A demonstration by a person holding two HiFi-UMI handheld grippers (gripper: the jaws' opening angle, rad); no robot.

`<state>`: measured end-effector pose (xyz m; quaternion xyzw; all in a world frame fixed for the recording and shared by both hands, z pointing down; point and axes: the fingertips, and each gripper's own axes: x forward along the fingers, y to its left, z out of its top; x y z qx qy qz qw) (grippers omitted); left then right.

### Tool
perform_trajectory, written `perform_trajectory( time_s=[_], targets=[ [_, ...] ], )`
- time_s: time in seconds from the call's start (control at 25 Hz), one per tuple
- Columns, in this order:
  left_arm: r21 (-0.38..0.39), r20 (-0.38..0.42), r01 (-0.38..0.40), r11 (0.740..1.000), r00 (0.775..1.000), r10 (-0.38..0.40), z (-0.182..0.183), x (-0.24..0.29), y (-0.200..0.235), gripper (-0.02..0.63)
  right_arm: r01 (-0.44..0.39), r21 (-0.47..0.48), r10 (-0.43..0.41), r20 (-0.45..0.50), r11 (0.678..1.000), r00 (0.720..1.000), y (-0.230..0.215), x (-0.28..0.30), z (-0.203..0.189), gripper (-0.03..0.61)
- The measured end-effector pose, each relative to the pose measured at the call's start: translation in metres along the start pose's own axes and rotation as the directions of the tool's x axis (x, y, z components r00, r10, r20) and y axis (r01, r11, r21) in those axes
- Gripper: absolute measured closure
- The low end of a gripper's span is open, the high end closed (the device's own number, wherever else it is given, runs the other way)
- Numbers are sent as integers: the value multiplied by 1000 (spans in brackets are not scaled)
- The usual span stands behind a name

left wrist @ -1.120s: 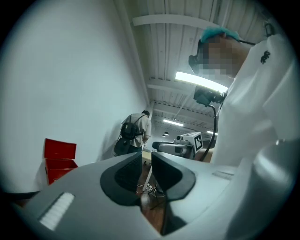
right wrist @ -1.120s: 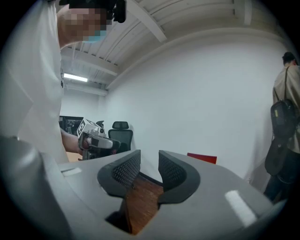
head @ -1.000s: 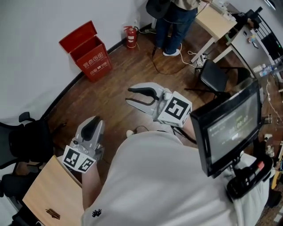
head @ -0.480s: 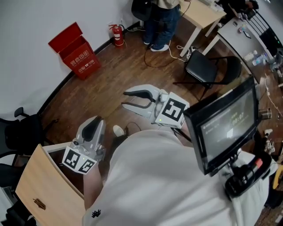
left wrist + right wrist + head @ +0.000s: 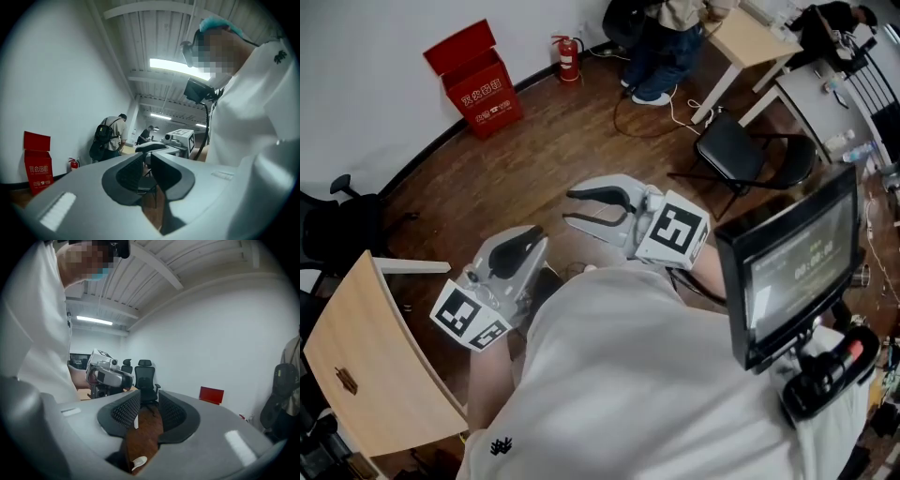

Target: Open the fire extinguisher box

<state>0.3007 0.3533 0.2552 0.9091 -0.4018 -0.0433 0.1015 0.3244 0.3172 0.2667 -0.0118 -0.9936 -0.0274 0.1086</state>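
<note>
Step in hand looks like getting close: the red fire extinguisher box (image 5: 483,89) sits far off by the wall (image 5: 366,94), lid seemingly up. On the left gripper (image 5: 534,238) the fingers are clenched on nothing; on the right gripper (image 5: 572,207) they are released, empty. Next, walk over

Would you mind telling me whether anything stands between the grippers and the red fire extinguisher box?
Nothing visible does: only bare wooden floor lies between the left gripper, the right gripper and the red fire extinguisher box by the wall.
</note>
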Motion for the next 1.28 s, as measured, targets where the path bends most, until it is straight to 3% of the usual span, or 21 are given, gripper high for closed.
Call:
perform_trajectory(
  time_s=[0.16, 0.36, 1.28],
  targets=[
    [17, 7, 16, 1000, 1000, -16, 19, 13, -5, 563, -35, -13, 35, -13, 999, 999, 5, 6, 6, 468],
    [13, -15, 5, 1000, 1000, -5, 16, 13, -1, 563, -58, -24, 57, -33, 998, 998, 10, 14, 6, 469],
    [-55, -56, 3, 998, 998, -6, 9, 16, 42, 564, -23, 31, 25, -49, 999, 998, -20, 31, -6, 469]
  ],
)
